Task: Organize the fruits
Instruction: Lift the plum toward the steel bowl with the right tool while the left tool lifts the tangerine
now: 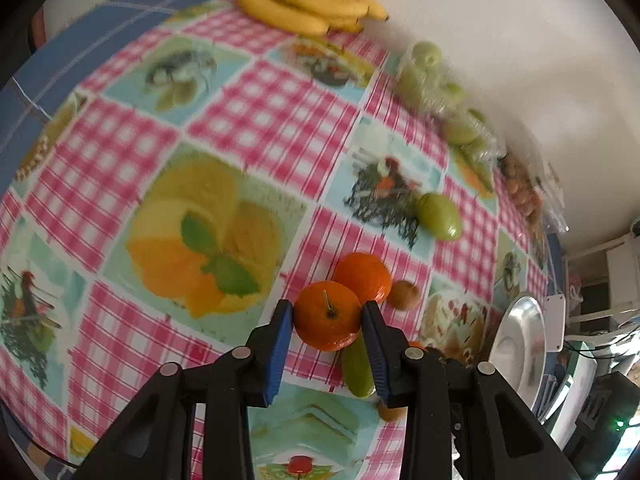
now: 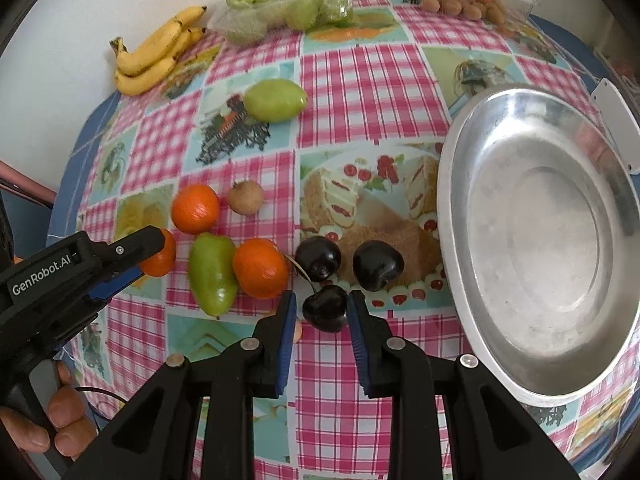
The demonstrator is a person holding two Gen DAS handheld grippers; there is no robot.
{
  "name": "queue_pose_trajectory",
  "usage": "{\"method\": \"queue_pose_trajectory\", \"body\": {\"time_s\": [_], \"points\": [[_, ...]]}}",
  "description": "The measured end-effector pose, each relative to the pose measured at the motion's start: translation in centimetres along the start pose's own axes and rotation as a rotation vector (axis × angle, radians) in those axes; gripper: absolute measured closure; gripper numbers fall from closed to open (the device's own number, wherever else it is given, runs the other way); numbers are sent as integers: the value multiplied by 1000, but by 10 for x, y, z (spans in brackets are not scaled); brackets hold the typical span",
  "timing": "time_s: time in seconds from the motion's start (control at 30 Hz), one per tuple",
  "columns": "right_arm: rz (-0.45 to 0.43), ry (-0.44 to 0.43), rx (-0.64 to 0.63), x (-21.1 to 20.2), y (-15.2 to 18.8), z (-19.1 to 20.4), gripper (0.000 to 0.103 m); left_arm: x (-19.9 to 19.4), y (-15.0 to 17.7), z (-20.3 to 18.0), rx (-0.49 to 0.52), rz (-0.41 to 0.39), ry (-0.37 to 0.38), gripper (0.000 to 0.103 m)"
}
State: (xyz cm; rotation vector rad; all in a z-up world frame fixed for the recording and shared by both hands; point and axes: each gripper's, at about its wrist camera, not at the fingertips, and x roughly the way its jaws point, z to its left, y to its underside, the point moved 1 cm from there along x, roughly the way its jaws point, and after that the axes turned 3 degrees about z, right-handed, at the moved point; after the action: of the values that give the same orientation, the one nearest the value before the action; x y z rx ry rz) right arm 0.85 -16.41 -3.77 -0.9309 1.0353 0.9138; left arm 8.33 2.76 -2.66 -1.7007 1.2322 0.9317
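My left gripper (image 1: 327,312) is shut on an orange mandarin (image 1: 328,314), held just above the tablecloth; it also shows in the right wrist view (image 2: 136,258). Behind it lie a second mandarin (image 1: 363,276) and a small brown fruit (image 1: 404,295). My right gripper (image 2: 321,307) has its jaws around a dark cherry (image 2: 325,307), both pads close to it. Two more dark cherries (image 2: 319,258) (image 2: 377,265) lie just beyond. A third mandarin (image 2: 261,268) and a green fruit (image 2: 212,272) lie left of them. A silver metal dish (image 2: 452,208) is at the right.
A banana bunch (image 2: 154,54) lies at the far left by the wall. A plastic tray of green fruits (image 2: 284,10) and a pack of brown fruits (image 2: 464,4) stand at the back edge. Another green fruit (image 2: 275,100) lies mid-table. The wall runs behind the table.
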Motion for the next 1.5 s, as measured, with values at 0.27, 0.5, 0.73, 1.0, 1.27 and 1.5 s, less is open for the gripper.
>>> {"method": "queue_pose_trajectory", "body": {"time_s": [0.27,0.5,0.73,1.0,1.27,1.5], "points": [[-9,9,-7,-3,0,2,77,-14,-3,-2,12,-48,-2,65],[11,3,28,7,0,-6,76,-8,0,0,-3,-25,-9,65],[32,-7,37,15,-1,-6,76,-8,0,-1,-4,-22,-11,65],[40,1,27,21,-2,-1,75,-6,0,-1,-2,-15,-14,65],[51,-4,18,25,-2,1,75,-5,0,-1,0,-13,-14,65],[10,-6,5,10,-3,5,77,-9,0,-2,-3,-24,-10,65]]}}
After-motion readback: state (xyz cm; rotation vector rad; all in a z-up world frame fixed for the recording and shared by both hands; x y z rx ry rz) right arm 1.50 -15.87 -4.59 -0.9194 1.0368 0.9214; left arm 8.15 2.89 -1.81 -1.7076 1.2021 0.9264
